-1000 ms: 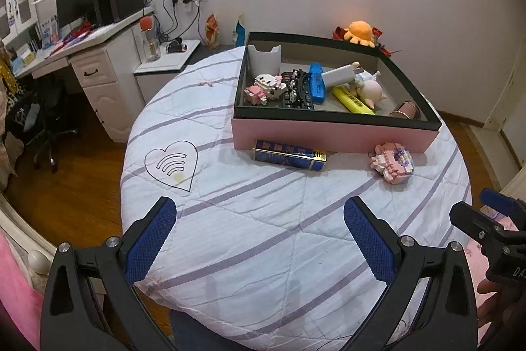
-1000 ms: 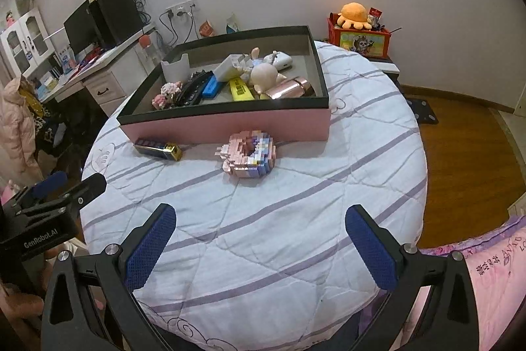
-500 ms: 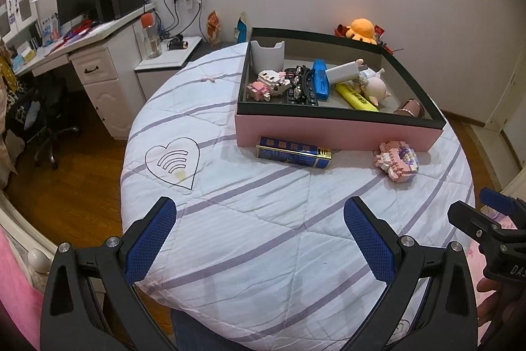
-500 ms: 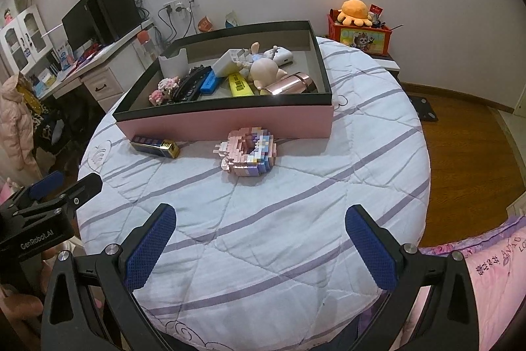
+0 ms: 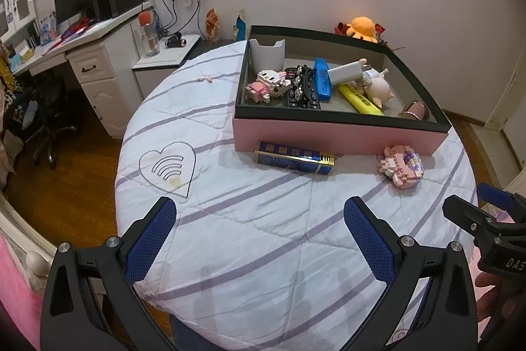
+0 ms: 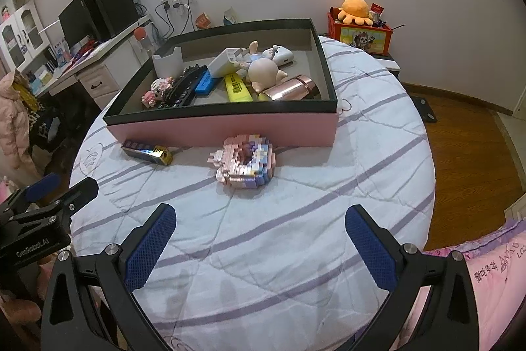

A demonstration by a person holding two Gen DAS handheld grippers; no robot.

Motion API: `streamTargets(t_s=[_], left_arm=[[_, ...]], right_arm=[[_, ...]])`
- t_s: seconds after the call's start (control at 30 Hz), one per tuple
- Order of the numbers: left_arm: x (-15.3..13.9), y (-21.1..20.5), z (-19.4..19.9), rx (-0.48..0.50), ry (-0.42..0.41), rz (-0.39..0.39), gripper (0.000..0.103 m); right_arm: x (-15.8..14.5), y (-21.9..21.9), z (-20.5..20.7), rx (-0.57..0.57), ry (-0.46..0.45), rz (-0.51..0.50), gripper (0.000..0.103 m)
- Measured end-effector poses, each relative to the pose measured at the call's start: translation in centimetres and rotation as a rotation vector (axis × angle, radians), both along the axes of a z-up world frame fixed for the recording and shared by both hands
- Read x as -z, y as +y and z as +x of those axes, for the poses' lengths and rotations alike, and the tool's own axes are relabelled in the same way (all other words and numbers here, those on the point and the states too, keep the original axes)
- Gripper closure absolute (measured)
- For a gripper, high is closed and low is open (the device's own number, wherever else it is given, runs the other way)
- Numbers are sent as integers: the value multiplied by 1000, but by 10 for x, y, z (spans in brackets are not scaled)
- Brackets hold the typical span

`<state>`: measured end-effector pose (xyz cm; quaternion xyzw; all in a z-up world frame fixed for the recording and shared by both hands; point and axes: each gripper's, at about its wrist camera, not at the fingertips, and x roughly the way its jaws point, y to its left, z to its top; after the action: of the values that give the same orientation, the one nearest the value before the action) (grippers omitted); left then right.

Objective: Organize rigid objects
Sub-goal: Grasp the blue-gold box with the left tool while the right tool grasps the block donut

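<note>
Both grippers hang above the near edge of a round table [image 5: 250,252] covered with a white quilted cloth with lilac stripes. The left gripper [image 5: 259,232] has its blue-padded fingers spread wide and grasps nothing; the right gripper [image 6: 261,234] is likewise spread wide and empty. Each tool shows at the edge of the other's view, the right one with a hand [image 5: 493,295] beneath it. On the far half of the table sits a shallow box [image 5: 338,138] with pink outer walls and a dark rim. Inside it lie a white holder [image 5: 267,56] in the far left corner, a small pink-and-white brick figure [image 5: 268,86], a black remote [image 5: 302,87], a blue marker [image 5: 322,79], a white charger [image 5: 348,71], a yellow highlighter [image 5: 360,99], a pale doll [image 6: 264,71] and a rose-gold cylinder [image 6: 291,89] against the near wall. Two items remain outside the box, on the cloth just beside its near wall: a blue-and-gold rectangular box [image 5: 294,157] lying flat toward the left, and a pink brick-built ring [image 6: 245,162] toward the right. The two are well apart from each other and from both grippers. A heart emblem [image 5: 167,168] marks the cloth at the left. A desk [image 5: 82,55] with a monitor stands beyond the table at the left.
</note>
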<state>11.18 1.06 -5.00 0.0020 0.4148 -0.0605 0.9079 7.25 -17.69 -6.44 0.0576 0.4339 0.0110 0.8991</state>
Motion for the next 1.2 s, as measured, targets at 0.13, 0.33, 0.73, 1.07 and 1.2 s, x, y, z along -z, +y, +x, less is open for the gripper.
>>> streamTargets(t_s=[0.13, 0.33, 0.73, 1.07, 1.2], left_arm=[[2, -4, 10, 8, 3, 3, 0], [12, -5, 23, 6, 32, 0, 0], [36, -4, 46, 1, 96, -7, 0], [44, -9, 58, 5, 123, -17, 0], [46, -14, 61, 15, 131, -27, 0]], right_arm=[[2, 3, 11, -7, 8, -13, 0], [16, 4, 34, -8, 48, -29, 0], [46, 13, 72, -18, 106, -84, 0], [46, 8, 73, -27, 71, -80, 39], [46, 2, 66, -32, 65, -54, 39]])
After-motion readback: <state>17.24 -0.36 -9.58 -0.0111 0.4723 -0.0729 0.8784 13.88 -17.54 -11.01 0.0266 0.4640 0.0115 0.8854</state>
